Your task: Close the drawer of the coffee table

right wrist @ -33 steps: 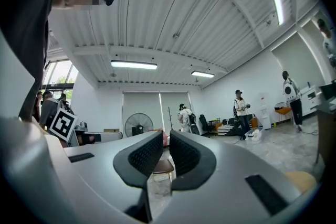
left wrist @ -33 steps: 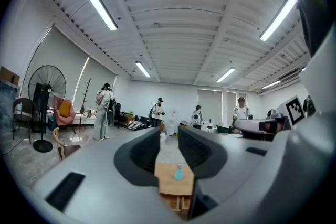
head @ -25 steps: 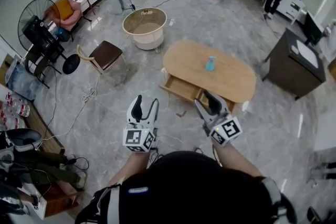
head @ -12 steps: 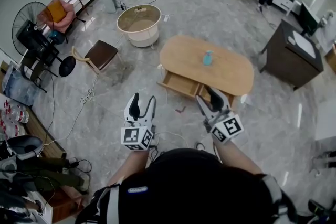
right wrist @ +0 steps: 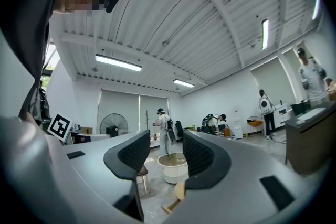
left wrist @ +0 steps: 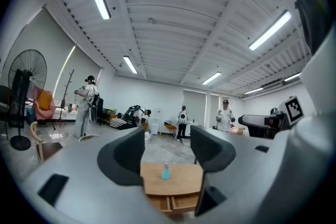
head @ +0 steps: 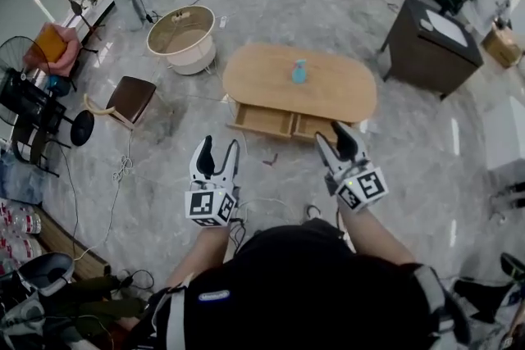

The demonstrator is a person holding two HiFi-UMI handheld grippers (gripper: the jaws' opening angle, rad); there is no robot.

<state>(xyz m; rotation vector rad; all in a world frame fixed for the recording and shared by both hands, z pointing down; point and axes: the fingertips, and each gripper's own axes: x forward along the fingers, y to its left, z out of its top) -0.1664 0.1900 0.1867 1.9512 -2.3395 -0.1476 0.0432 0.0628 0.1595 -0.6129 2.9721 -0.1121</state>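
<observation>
**Drawer open; both grippers short of the table**

The oval wooden coffee table stands on the grey tiled floor, ahead of the person. Its drawer is pulled out on the near side and hangs open, with a second open compartment just beside it. A blue bottle stands upright on the tabletop.

The left gripper is held over the floor, apart from the table. Its jaws are spread with nothing between them; the table shows beyond the gap.

The right gripper is nearer the drawer front, but contact cannot be confirmed. Its jaws are parted moderately and grip nothing.

A round tub and a chair stand to the left.
</observation>
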